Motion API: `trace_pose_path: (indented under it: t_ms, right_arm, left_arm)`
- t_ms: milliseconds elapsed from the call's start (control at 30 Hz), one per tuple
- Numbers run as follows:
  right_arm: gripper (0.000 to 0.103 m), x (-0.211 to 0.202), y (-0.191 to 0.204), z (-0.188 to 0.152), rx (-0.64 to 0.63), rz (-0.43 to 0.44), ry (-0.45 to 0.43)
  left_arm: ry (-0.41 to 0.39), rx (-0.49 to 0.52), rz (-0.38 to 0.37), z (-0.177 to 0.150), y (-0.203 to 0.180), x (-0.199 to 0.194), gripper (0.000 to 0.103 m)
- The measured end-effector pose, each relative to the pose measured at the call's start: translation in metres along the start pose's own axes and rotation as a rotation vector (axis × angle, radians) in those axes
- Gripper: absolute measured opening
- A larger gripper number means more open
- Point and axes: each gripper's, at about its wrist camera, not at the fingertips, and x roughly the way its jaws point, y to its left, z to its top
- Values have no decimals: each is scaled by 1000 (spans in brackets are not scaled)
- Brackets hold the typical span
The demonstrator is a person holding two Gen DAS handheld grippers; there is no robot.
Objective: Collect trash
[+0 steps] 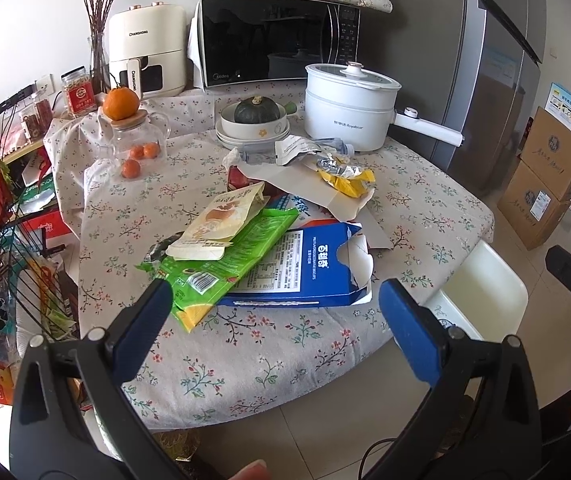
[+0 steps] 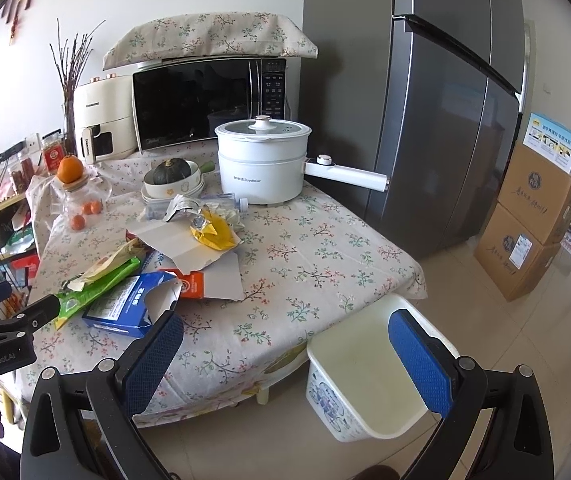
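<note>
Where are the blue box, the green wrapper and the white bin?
blue box (image 1: 305, 268), left wrist view, on its printed top face.
green wrapper (image 1: 241, 252), left wrist view, on its flat middle.
white bin (image 2: 365, 376), right wrist view, on its inner floor.

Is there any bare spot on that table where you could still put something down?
Yes: the right side of the tablecloth, between the white pot, the trash pile and the edge above the white bin, is bare. So is the near edge before the blue box. The middle and back are crowded.

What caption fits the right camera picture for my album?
Open right gripper hovers between the littered floral table and the empty white bin.
</note>
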Motion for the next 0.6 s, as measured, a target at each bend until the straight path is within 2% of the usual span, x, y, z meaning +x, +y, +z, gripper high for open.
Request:
trace_pose_path:
  t_ms: [600]
  right_arm:
    - [103, 2, -1, 0, 12, -7, 7]
  left_arm:
    - [-2, -11, 4, 2, 5, 0, 102]
